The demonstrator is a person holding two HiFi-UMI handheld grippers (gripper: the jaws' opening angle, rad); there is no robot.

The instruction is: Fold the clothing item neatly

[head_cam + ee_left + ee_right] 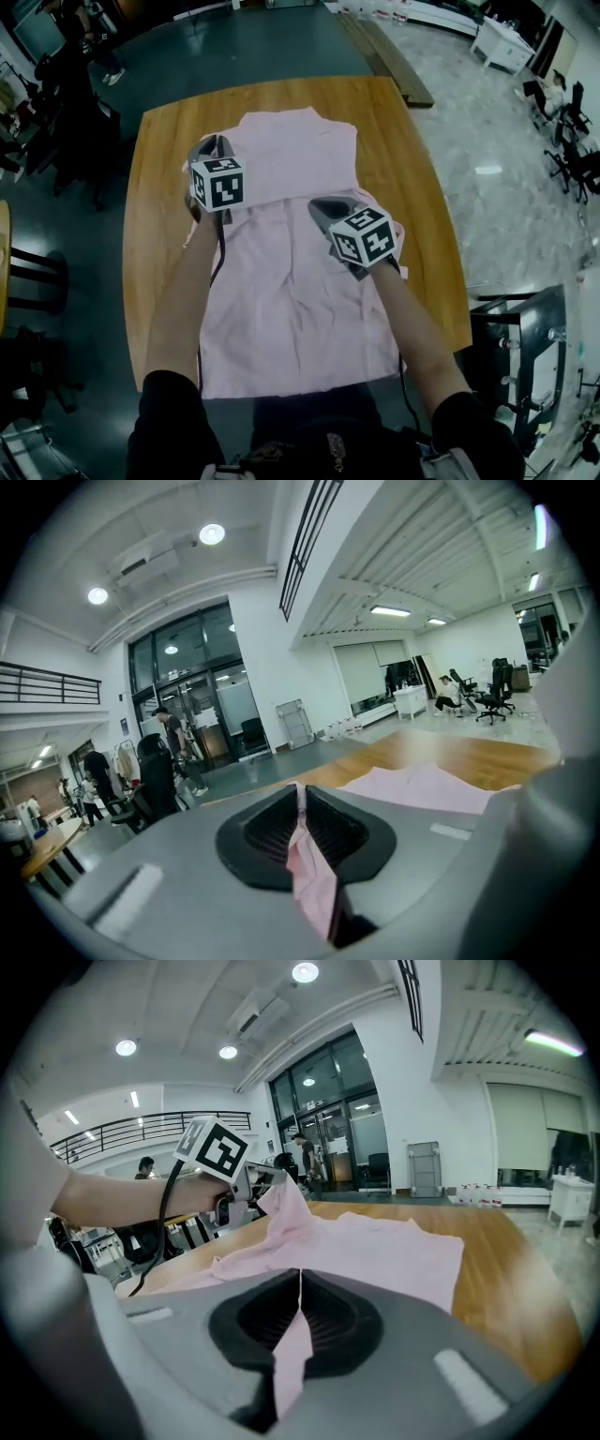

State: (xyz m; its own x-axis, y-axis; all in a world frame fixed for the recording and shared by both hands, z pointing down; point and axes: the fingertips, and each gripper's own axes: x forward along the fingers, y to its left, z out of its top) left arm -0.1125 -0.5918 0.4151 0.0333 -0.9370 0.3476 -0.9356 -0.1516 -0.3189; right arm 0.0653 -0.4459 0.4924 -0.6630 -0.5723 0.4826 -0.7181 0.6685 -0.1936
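Both tongs are pinched shut on pink cloth: the left tongs [210,150] grip the shirt [291,300] at its left edge, and the right tongs [326,208] grip it at its right edge, each with a thin fold of fabric running up between closed jaws. The shirt lies on the table [159,187], spread mostly flat. In the right gripper view the cloth rises to a small peak where the left tongs lift it clear of the wood. The two grips sit roughly level with a crease that crosses the shirt about midway along its length, so the step in hand looks like a crosswise fold, one end carried over the other. To do it well, I would raise both tongs to the same height, hold the cloth lightly taut between them so the middle does not sag or bunch, and move them together at one pace along the shirt. Side edges should land on side edges. Letting go should wait until the carried layer lies flat, and the left side, now the higher one, should not run ahead of the right. The shirt's long axis runs straight away from the person, from the near table edge toward the far one. Its wide hem end is nearest, reaching the near edge, and the narrower end points away. That far end looks like the collar end, though I cannot be sure.
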